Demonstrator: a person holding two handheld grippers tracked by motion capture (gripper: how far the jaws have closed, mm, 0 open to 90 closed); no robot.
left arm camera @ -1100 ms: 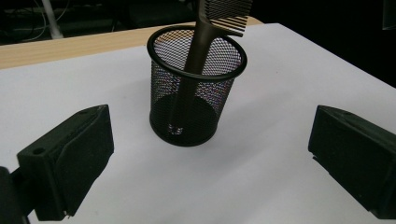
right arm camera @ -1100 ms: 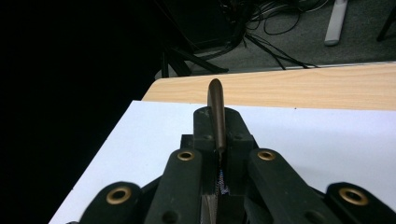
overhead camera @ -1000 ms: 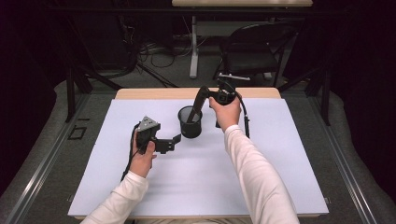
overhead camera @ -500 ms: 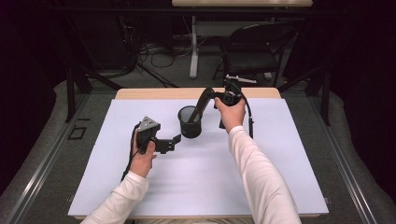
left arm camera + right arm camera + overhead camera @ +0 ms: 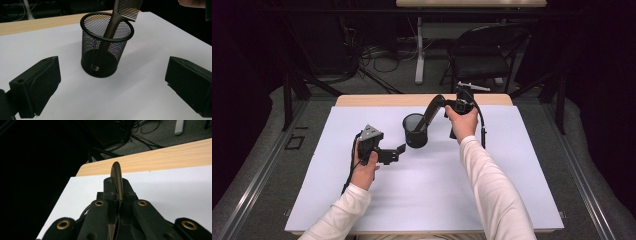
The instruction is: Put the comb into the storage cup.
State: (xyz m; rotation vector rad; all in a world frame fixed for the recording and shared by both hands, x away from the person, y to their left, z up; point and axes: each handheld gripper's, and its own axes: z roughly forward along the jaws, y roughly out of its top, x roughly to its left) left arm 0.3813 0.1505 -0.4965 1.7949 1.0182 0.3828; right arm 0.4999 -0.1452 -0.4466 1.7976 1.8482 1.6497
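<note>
Comb [image 5: 432, 111] and mesh cup [image 5: 415, 131] are seen near the middle of the high view, on the white sheet [image 5: 427, 200] that covers the bench [image 5: 362, 100]. The comb is clamped by its toothed end between the closed jaws of the right hand-held gripper [image 5: 447, 105], just right of centre in the upper half of that frame, and is slanted down to the left, its handle end lowered inside the cup. In the left gripper view the handle [image 5: 103, 47] is seen through the mesh, reaching down to the cup's floor, while the teeth [image 5: 128, 8] are at the top edge of the frame. In the right gripper view the comb [image 5: 117, 180] is seen edge-on at the centre, pinched between the two pads.

The left hand-held gripper [image 5: 401, 150] is held just left of the cup in the high view, its jaws spread wide and nothing gripped; the cup is framed between them but untouched, farther off.
</note>
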